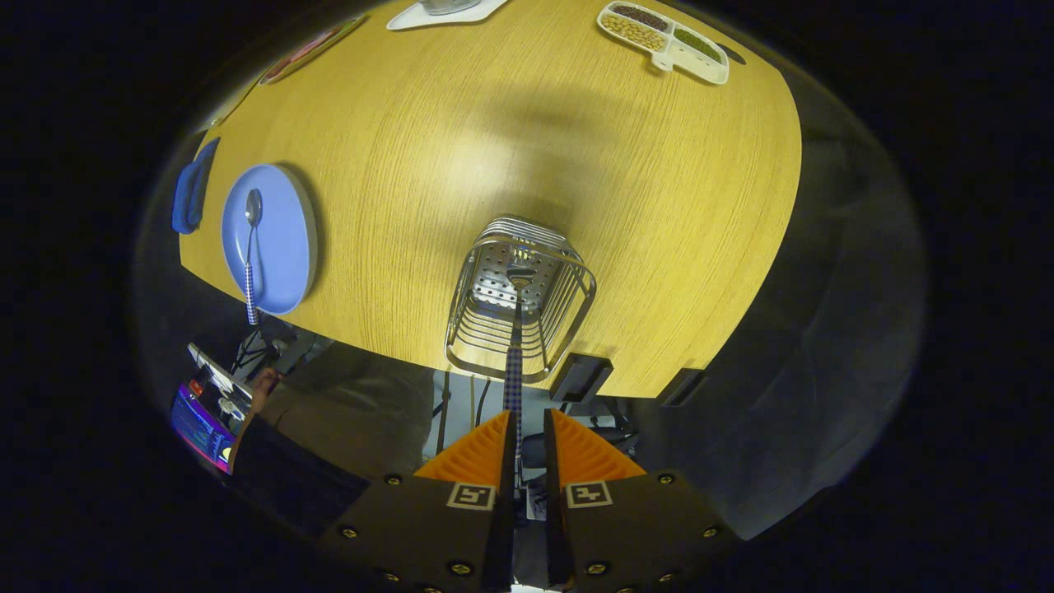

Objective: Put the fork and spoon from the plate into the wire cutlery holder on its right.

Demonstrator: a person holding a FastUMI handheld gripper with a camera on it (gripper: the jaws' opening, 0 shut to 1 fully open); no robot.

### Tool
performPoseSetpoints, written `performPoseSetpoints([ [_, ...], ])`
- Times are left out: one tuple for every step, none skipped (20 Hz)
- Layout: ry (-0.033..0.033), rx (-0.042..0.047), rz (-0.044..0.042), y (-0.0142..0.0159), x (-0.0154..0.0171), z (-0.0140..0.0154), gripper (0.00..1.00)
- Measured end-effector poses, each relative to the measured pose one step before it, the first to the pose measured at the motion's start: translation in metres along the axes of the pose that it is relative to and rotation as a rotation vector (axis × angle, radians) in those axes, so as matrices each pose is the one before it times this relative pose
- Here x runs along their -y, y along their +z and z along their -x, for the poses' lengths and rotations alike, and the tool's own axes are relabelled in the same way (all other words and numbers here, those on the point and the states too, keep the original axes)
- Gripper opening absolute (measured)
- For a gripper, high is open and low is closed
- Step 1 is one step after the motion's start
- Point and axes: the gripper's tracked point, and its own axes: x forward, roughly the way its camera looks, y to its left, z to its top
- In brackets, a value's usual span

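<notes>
My gripper (pixel 529 436) hangs above the wire cutlery holder (pixel 520 296), which stands near the table's front edge. The fork (pixel 514 371) has a checked handle that runs up from inside the holder into the gap between my fingers. Its head rests on the holder's perforated bottom. The handle lies along the left finger (pixel 478 457), and a narrow gap separates it from the right finger, so the jaws stand slightly apart. To the holder's left is the blue plate (pixel 284 247), with the spoon (pixel 250 247) lying on it, bowl away from me and checked handle over the near rim.
A blue cloth-like item (pixel 191 196) lies left of the plate. A white divided dish of beans (pixel 664 39) sits at the far right of the wooden table (pixel 510 140), with other dishes at the far edge. A person's sleeve (pixel 329 412) shows below the table edge.
</notes>
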Motion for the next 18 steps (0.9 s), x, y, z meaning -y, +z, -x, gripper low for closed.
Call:
performPoseSetpoints([
  [-0.01360,0.02107,-0.00841,-0.00081,-0.00257,0.00320,0.17],
  [-0.00887,0.02706,-0.00858,-0.00204,-0.00591,0.00096,0.17],
  [-0.00570,0.02718,-0.00982,-0.00210,-0.00751,0.00100,0.17],
  [-0.00679,0.02675,-0.00252,-0.00111,-0.00864,0.00204,0.17],
  [-0.00932,0.02424,0.00896,-0.00185,-0.00789,0.00211,0.17],
  [-0.01193,0.01992,0.01835,-0.00144,-0.00759,0.00263,0.17],
  [-0.00994,0.01810,0.02732,-0.00229,-0.00851,0.00247,0.17],
  [-0.04278,0.01223,0.03805,-0.00266,-0.00471,0.00074,0.17],
  [-0.06535,0.01735,0.05142,-0.00030,0.00232,0.00083,0.17],
  [-0.07106,0.01773,0.05080,0.00171,0.00269,-0.00020,0.17],
  [-0.07514,0.01011,0.04744,0.00158,0.00483,0.00081,0.17],
  [-0.02178,0.00538,0.02892,0.00229,-0.00598,0.00193,0.17],
  [0.03062,0.00005,0.00256,0.00185,-0.01426,0.00033,0.17],
  [0.04505,-0.00234,-0.01065,0.00164,-0.01808,0.00030,0.17],
  [0.02018,0.00373,-0.00288,0.00341,-0.01315,0.00030,0.17],
  [-0.00658,0.01032,0.01530,0.00609,-0.00738,0.00099,0.17],
  [-0.00633,0.00717,0.01421,0.00476,-0.00692,0.00037,0.17],
  [0.01004,0.00908,0.00299,0.00698,-0.01169,0.00087,0.17],
])
